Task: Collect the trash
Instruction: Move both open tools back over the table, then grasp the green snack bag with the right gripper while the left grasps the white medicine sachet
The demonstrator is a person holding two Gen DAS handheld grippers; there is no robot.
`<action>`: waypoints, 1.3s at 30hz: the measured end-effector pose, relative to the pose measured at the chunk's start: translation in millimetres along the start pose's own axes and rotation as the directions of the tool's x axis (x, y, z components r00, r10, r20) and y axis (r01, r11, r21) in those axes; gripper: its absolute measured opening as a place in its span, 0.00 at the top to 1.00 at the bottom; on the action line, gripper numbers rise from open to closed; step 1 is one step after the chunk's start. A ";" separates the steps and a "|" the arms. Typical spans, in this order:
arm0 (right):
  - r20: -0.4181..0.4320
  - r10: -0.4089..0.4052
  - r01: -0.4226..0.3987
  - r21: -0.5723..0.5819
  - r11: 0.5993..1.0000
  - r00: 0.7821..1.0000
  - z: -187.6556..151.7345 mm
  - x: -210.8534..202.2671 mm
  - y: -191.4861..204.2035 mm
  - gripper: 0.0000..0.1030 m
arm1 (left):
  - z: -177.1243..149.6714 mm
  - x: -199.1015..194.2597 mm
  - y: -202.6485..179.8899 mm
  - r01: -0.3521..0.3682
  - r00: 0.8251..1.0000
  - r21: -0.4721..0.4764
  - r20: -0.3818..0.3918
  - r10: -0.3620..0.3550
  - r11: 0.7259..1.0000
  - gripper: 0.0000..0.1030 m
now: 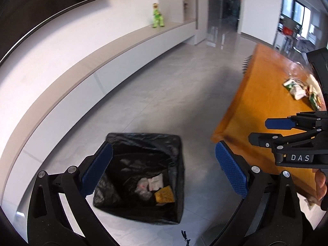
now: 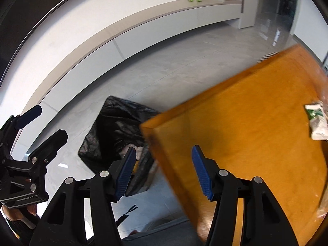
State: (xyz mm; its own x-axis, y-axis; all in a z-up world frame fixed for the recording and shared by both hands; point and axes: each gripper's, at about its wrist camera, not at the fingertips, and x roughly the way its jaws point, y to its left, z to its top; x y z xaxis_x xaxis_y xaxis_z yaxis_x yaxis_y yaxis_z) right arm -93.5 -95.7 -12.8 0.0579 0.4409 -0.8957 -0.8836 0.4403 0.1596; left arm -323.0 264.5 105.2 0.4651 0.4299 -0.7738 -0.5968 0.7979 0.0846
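Observation:
A bin lined with a black bag [image 1: 143, 176] stands on the grey floor beside the orange wooden table [image 1: 264, 94]. Inside lie a yellow packet [image 1: 165, 194] and white crumpled wrappers [image 1: 151, 183]. My left gripper [image 1: 164, 162] is open and empty above the bin. My right gripper [image 2: 164, 166] is open and empty over the table's corner; it also shows in the left wrist view [image 1: 260, 131]. White and green wrappers [image 1: 297, 88] lie on the table, and they also show in the right wrist view [image 2: 316, 121]. The bin shows in the right wrist view [image 2: 114, 131], partly behind the table.
A long low white cabinet [image 1: 114, 61] runs along the wall, with a green toy figure [image 1: 157, 16] on top. A dark screen [image 1: 41, 2] hangs above it. Grey tiled floor [image 1: 164, 82] lies between the cabinet and the table.

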 end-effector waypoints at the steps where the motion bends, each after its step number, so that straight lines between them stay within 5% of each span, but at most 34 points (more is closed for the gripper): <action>1: 0.003 -0.010 0.010 0.012 1.000 1.000 -0.9 -2.7 -9.6 0.44 | 5.9 1.4 -10.5 0.013 1.000 0.016 0.003 -0.013 1.000 0.06; 13: 0.018 -0.173 0.163 0.255 0.953 0.985 -18.8 -53.0 -173.0 0.44 | 71.4 30.8 -144.1 0.169 0.986 0.179 -0.033 -0.166 0.969 0.06; 16: -0.002 -0.217 0.208 0.294 0.933 0.976 -26.7 -67.2 -219.2 0.37 | 87.7 40.1 -179.0 0.199 0.980 0.211 -0.054 -0.192 0.957 0.06; 23: -0.110 -0.288 0.306 0.224 0.925 0.951 -35.9 -74.6 -297.7 0.31 | 118.3 57.0 -258.6 0.280 0.959 0.290 -0.123 -0.254 0.915 0.06; 32: -0.186 -0.346 0.360 0.044 0.932 0.919 -18.2 -47.4 -337.0 0.22 | 144.1 68.1 -317.8 0.303 0.951 0.371 -0.178 -0.253 0.878 0.06; 37: -0.185 -0.325 0.333 0.015 0.943 0.928 -16.2 -30.0 -355.0 0.14 | 162.7 84.0 -340.2 0.334 0.937 0.368 -0.226 -0.264 0.868 0.06; 39: -0.163 -0.334 0.337 -0.008 0.942 0.929 -19.0 -30.2 -352.6 0.21 | 166.9 93.9 -351.0 0.349 0.930 0.361 -0.248 -0.272 0.865 0.06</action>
State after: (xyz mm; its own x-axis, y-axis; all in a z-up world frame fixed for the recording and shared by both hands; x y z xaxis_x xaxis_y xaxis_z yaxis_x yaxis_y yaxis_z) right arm 207.4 -279.1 -50.0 0.2729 0.1353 -0.9525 -0.8160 0.5570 -0.1547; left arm 39.3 95.3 107.6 0.4322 0.0779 -0.8984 -0.1173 0.9927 0.0297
